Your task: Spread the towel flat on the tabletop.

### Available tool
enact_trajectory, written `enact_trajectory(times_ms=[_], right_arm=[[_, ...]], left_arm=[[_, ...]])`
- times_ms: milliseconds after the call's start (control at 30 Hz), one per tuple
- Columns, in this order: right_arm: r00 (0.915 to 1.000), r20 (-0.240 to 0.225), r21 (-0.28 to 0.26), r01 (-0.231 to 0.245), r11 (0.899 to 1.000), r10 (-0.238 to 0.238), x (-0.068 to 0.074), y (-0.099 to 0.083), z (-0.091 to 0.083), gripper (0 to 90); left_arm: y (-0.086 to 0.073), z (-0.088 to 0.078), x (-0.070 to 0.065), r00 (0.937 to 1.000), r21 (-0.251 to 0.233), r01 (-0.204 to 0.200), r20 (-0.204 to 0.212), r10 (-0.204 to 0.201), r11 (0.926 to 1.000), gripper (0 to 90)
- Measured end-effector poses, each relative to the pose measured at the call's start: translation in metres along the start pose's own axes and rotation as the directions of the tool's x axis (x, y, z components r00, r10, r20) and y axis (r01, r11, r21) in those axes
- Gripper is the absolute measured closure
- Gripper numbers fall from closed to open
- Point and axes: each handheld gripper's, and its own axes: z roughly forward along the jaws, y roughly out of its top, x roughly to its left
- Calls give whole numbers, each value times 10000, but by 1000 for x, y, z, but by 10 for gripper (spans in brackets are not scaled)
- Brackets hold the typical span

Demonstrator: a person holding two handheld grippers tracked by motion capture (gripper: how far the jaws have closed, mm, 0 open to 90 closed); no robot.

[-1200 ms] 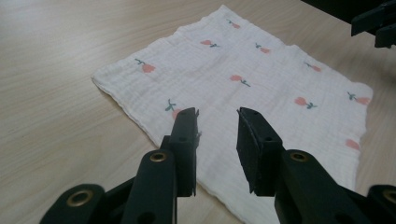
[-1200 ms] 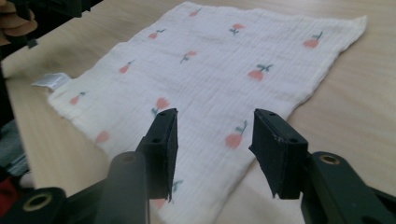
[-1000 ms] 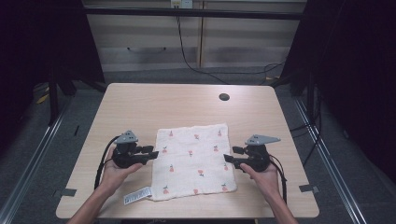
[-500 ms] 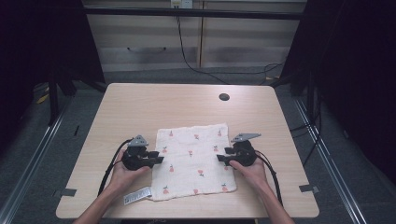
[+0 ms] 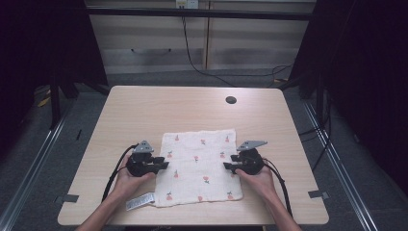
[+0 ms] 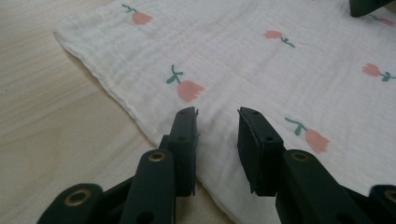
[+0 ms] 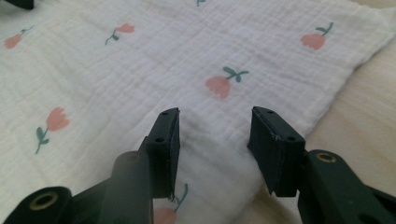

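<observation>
A white cloth [image 5: 199, 163] printed with small pink tulips lies flat on the wooden table [image 5: 168, 110], near its front edge. My left gripper [image 5: 162, 165] rests low at the cloth's left edge, jaws pointing right over the hem. In the left gripper view the cloth [image 6: 261, 60] lies flat under the left gripper [image 6: 218, 114], whose pads stand apart. My right gripper [image 5: 227, 166] sits at the cloth's right edge, pointing left. The right gripper [image 7: 215, 114] is open over the cloth [image 7: 140, 70] too. Both pairs of jaws have just been closing, with flat cloth beneath the gap.
A white barcode label [image 5: 140, 201] lies by the cloth's near left corner. A dark round hole [image 5: 231, 100] sits at the table's far right. Cables trail from both grippers toward the front edge. Grey floor and metal rails flank the table.
Both hands have come down and inward to the cloth's left and right edges. Both pairs of jaws stand narrower than before.
</observation>
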Motion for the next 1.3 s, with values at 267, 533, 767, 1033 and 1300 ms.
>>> enact_trajectory(times_ms=[267, 533, 767, 1033, 1300], right_arm=[[9999, -120, 199, 51, 9998, -48, 8, -6, -7, 595], [9993, -365, 192, 39, 9998, -32, 11, -10, -11, 628], [9987, -501, 168, 119, 9998, -111, 17, -13, -13, 628], [9977, -676, 291, 89, 9995, -69, 22, -19, -19, 634], [9968, -805, 505, 61, 9987, -20, 21, -15, -19, 649]], left_arm=[[-2, -2, -2, 9999, 12, -103, -23, 103, 9999, 685], [-7, -7, -6, 9997, 96, -252, 15, 252, 9996, 691], [-11, -12, -10, 9995, 113, -296, 150, 295, 9995, 690], [-15, -18, -17, 9992, 293, -384, 155, 380, 9988, 687], [-17, -20, -20, 9988, 368, -456, 172, 449, 9983, 681]])
